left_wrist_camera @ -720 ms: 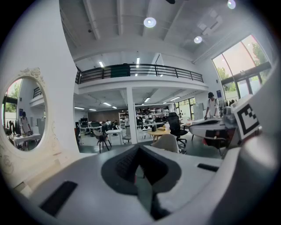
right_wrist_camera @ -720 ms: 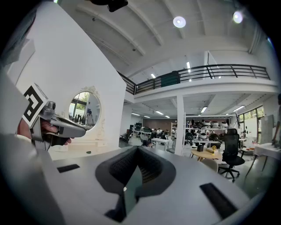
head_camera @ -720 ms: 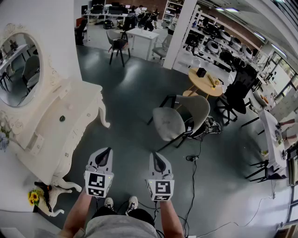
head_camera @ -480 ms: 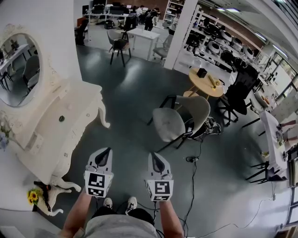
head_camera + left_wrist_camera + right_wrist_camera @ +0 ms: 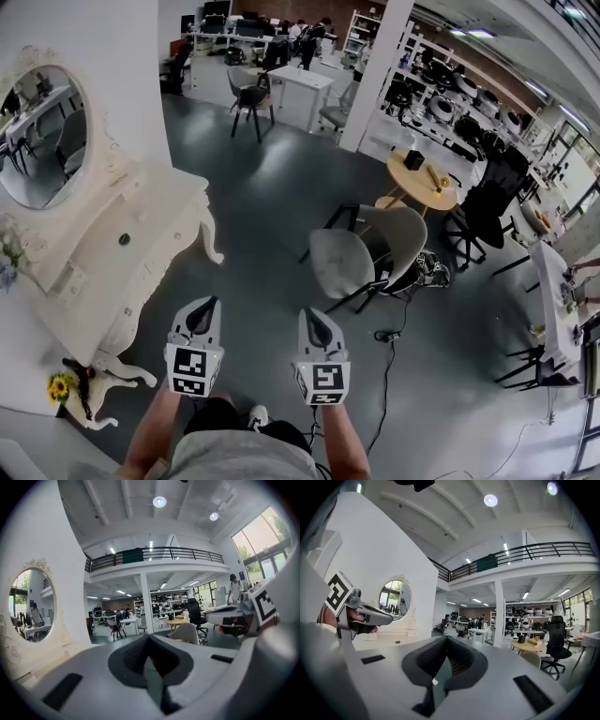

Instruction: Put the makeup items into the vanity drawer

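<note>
The white vanity (image 5: 141,234) with its oval mirror (image 5: 37,141) stands at the left of the head view. One small dark item (image 5: 125,239) lies on its top; no drawer shows as open. My left gripper (image 5: 210,305) and right gripper (image 5: 308,314) hang side by side over the grey floor, to the right of the vanity's near end and apart from it. Both are shut with nothing between the jaws, as the left gripper (image 5: 150,658) and right gripper (image 5: 446,660) show in their own views. The right gripper view shows the mirror (image 5: 396,597) far off.
A grey shell chair (image 5: 352,258) stands ahead to the right, with a round wooden table (image 5: 420,178) and a black office chair (image 5: 483,211) behind it. A cable (image 5: 389,361) runs across the floor on the right. Yellow flowers (image 5: 58,386) lie by the vanity's leg.
The head view has shifted a little, so the room sits lower in the picture. One of the person's feet has gone out of sight. Both grippers keep their places and stay shut.
</note>
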Demonstrator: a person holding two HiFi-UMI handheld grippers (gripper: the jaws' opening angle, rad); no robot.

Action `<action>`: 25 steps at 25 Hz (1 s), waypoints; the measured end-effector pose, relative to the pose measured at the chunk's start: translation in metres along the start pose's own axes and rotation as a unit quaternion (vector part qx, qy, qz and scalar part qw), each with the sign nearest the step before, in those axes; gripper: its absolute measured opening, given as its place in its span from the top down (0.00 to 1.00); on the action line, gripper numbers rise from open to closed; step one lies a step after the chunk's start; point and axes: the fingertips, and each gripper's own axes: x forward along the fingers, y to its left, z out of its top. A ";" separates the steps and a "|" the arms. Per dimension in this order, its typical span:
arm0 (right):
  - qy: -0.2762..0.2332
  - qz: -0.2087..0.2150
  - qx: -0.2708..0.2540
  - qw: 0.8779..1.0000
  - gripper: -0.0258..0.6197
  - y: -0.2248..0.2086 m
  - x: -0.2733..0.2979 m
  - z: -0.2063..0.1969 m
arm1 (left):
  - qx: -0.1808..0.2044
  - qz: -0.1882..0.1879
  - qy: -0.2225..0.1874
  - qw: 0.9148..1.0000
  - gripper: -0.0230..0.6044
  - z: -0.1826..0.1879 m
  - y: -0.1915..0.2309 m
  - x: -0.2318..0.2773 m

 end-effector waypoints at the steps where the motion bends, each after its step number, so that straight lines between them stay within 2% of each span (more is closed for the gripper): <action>1: 0.000 0.002 -0.002 1.000 0.94 -0.003 0.003 0.000 | -0.002 0.004 -0.001 1.000 0.96 0.001 0.001 0.003; 7: 0.004 0.022 -0.004 1.000 0.94 -0.006 0.034 0.000 | -0.002 0.015 0.005 1.000 0.96 -0.002 0.015 0.025; 14: 0.008 0.046 -0.006 0.999 0.94 0.001 0.107 -0.005 | -0.013 0.034 0.012 0.999 0.96 -0.012 0.064 0.073; 25: 0.018 0.086 -0.003 0.996 0.94 0.022 0.279 0.012 | -0.035 0.054 0.029 0.998 0.96 -0.008 0.184 0.185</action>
